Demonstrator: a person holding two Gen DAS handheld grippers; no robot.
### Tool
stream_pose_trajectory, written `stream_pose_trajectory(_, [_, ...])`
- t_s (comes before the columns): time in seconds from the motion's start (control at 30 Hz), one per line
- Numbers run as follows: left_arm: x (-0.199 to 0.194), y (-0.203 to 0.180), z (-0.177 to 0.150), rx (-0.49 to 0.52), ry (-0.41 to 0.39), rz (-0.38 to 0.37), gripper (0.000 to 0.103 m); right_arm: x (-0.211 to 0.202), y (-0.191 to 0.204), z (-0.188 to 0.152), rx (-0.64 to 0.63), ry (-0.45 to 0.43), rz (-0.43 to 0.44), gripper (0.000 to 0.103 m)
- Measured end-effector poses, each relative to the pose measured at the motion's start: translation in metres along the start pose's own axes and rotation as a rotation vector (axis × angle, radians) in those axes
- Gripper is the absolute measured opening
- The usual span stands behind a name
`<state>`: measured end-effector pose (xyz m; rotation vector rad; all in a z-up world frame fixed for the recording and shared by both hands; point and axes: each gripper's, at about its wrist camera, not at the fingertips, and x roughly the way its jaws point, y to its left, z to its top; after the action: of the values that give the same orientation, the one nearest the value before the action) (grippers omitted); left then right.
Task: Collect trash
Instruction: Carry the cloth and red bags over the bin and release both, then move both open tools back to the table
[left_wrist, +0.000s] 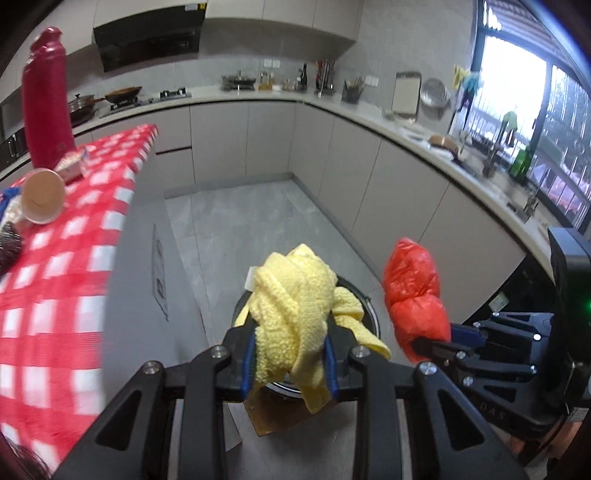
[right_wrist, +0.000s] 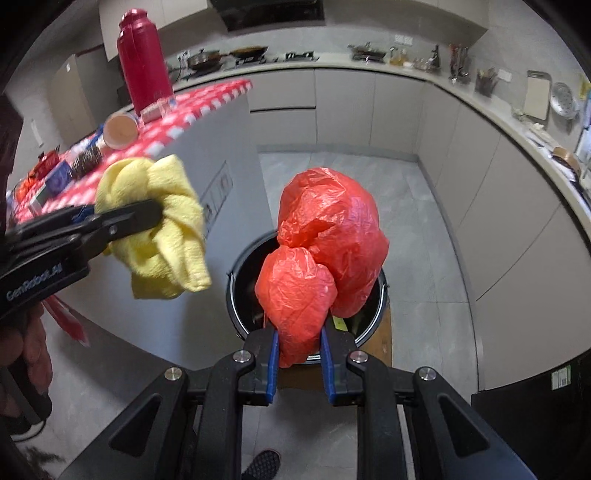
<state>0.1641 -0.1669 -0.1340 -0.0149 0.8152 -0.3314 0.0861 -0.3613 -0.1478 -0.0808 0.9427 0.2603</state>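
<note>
Counted two grippers, each loaded with one item. Left gripper (left_wrist: 290, 354) clamped narrow on one crumpled yellow cloth (left_wrist: 295, 299), blue pads (left_wrist: 248, 363) pressed into the fabric on both sides, loose ends hanging below the jaws. Right gripper (right_wrist: 298, 360) nearly closed on the neck of one red plastic bag (right_wrist: 325, 240), bag bulging in two lobes beyond the jaws. Both tools pitched downward and side by side, held above one round black bin (right_wrist: 369, 325) with a metal rim on the grey floor; bag directly over the bin mouth in the right wrist view, cloth over the same mouth in the left wrist view. Cloth and bag near each other but apart. Part of one hand (right_wrist: 26, 354) seen gripping the left tool's handle at the lower left of the right wrist view; one dark shoe (right_wrist: 262, 463) at the bottom edge. On the red-and-white checked table (left_wrist: 66, 280): one tall red flask (left_wrist: 44, 99), one paper cup (left_wrist: 42, 195) lying on its side with its mouth toward the camera, one metal scourer (right_wrist: 85, 160), several small packets, too blurred to count. Read "GenRobot.AI" on the left tool's body (right_wrist: 35, 282) and faint letters "DAS" on the right tool's side (left_wrist: 493, 415). Small labels on the dark appliance (right_wrist: 559, 376) at lower right illegible.
</note>
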Motion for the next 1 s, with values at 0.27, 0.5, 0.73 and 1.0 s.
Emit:
stream_pose_trajectory(0.27, [0.064, -0.002, -0.015, -0.023, 0.127, 0.01, 0.033, 0.077, -0.02, 0.0, -0.047, 0.113, 0.055, 0.02])
stream_pose_trajectory(0.5, [0.096, 0.006, -0.028, -0.004, 0.22, 0.13, 0.08, 0.106, -0.047, 0.008, -0.101, 0.117, -0.086, 0.096])
stream_pose_trajectory(0.73, [0.044, -0.008, -0.032, -0.027, 0.151, 0.211, 0.089, 0.074, -0.096, -0.004, 0.154, 0.144, -0.134, 0.098])
stream_pose_trajectory(1.0, [-0.068, -0.035, -0.011, -0.001, -0.014, 0.185, 0.093, -0.003, -0.089, -0.006, 0.331, 0.017, 0.016, 0.103])
